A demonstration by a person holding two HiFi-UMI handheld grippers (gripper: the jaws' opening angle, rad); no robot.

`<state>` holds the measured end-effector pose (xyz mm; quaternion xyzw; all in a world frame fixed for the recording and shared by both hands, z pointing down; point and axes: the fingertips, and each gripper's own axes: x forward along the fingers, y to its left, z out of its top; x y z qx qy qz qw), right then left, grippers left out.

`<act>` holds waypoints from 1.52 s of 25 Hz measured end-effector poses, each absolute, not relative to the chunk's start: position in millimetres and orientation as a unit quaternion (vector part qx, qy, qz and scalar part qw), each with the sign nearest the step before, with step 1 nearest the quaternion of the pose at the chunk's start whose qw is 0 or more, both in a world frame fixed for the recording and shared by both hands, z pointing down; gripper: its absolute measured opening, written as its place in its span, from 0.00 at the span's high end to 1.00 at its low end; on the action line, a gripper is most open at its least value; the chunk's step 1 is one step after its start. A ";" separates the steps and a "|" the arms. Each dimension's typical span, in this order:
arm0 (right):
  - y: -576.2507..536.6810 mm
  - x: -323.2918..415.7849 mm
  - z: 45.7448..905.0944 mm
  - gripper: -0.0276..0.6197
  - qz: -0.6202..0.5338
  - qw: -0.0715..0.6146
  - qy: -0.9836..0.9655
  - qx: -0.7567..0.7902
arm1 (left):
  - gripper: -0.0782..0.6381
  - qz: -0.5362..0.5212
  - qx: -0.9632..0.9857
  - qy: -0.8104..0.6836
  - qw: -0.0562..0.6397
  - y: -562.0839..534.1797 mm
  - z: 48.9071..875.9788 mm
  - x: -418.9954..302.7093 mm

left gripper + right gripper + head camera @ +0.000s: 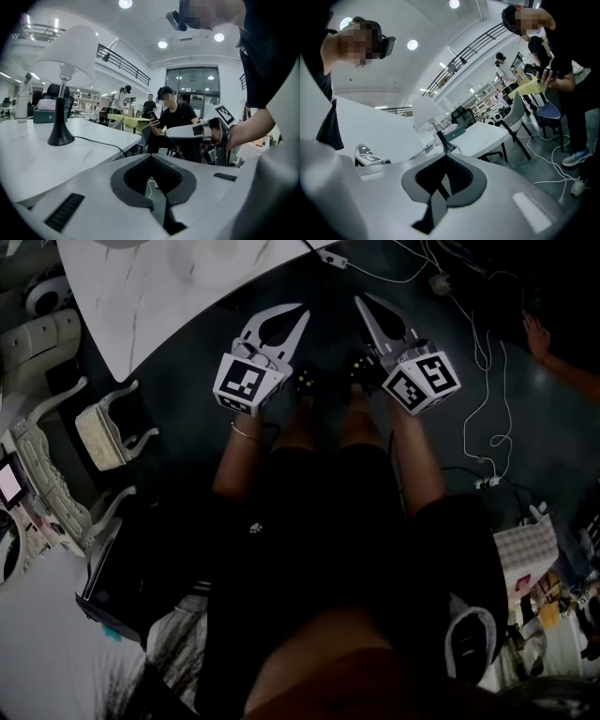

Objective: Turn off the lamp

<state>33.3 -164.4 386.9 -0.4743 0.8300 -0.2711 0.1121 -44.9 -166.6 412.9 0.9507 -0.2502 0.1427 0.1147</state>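
Head view: left hand-held gripper (295, 317) and right hand-held gripper (364, 306) side by side, aimed toward the far white bench (159, 296). Left gripper view: clenched on nothing, with the lamp (63, 70) upright on the bench, far left, cord (101, 143) trailing right. Right gripper view: clenched, empty, with the lamp far ahead, well apart.

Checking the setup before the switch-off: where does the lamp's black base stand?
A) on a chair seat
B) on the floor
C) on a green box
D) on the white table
D: the left gripper view shows the lamp with its black base resting on the white table.
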 end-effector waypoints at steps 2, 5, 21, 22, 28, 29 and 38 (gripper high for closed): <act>-162.6 34.0 376.5 0.96 -0.264 0.113 0.832 -0.474 | 0.88 0.143 0.952 -0.250 0.107 -168.9 400.7 -42.2; -162.0 33.8 354.8 0.96 -0.252 0.119 0.835 -0.474 | 0.88 0.134 0.955 -0.244 0.101 -169.2 385.4 -39.5; -159.2 42.6 253.0 0.96 -0.184 0.138 0.863 -0.449 | 0.88 0.084 0.963 -0.241 0.087 -183.7 307.0 -22.3; -157.4 40.0 248.6 0.96 -0.182 0.139 0.866 -0.445 | 0.88 0.082 0.964 -0.241 0.082 -185.0 300.3 -21.1; -144.9 32.2 229.9 0.96 -0.172 0.147 0.875 -0.427 | 0.88 0.085 0.968 -0.229 0.059 -178.6 278.3 -15.5; -144.1 31.0 227.1 0.96 -0.171 0.148 0.877 -0.425 | 0.88 0.084 0.968 -0.229 0.058 -177.7 276.6 -15.1; -138.1 25.7 213.3 0.96 -0.159 0.149 0.888 -0.404 | 0.88 0.080 0.968 -0.233 0.047 -171.9 265.9 -12.4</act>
